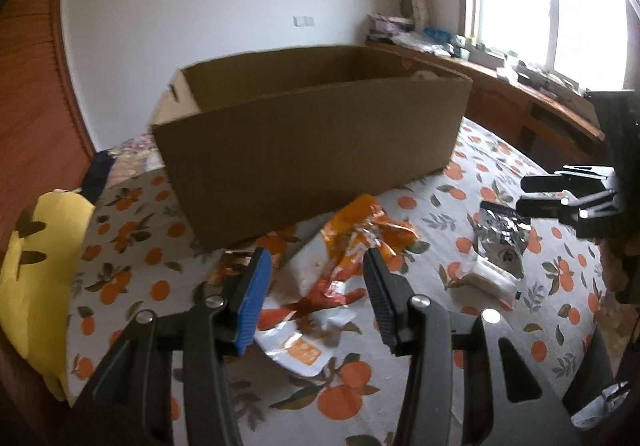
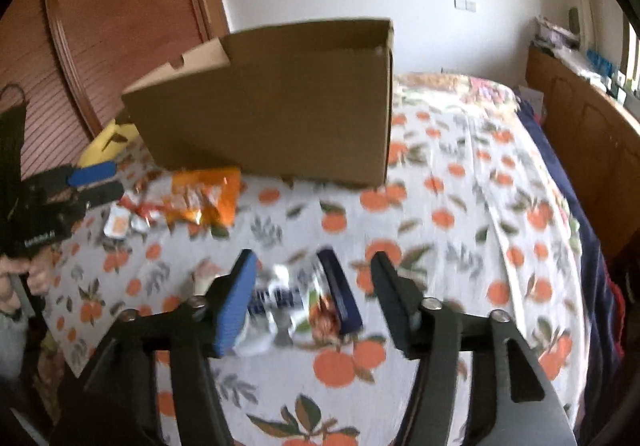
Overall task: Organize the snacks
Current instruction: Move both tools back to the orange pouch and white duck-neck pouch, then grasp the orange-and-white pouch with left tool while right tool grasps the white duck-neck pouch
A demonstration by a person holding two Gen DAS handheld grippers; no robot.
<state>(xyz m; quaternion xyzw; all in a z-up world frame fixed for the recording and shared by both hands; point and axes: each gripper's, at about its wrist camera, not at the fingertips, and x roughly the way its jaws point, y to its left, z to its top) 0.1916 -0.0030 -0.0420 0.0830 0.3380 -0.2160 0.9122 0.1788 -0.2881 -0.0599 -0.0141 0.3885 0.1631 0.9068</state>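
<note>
An open brown cardboard box (image 1: 312, 134) stands on the orange-print bedspread (image 1: 360, 378); it also shows in the right wrist view (image 2: 280, 106). In front of it lie crumpled orange snack bags (image 1: 360, 242) and a white-orange wrapper (image 1: 304, 346). My left gripper (image 1: 316, 286) is open just above these bags. A silver and blue snack packet (image 2: 296, 302) lies between the fingers of my open right gripper (image 2: 314, 298). The same silver packet (image 1: 500, 242) and a small clear-wrapped pale snack (image 1: 488, 278) show in the left wrist view, beside the right gripper (image 1: 532, 194). The orange bags (image 2: 204, 198) lie by the left gripper (image 2: 96, 182).
A yellow plush toy (image 1: 40, 270) lies at the bed's left edge. A wooden wardrobe (image 2: 120, 26) stands behind the box. A wooden sideboard (image 1: 520, 98) with clutter runs under the window on the right. A dark blue blanket (image 2: 588, 246) hangs along the bed's right side.
</note>
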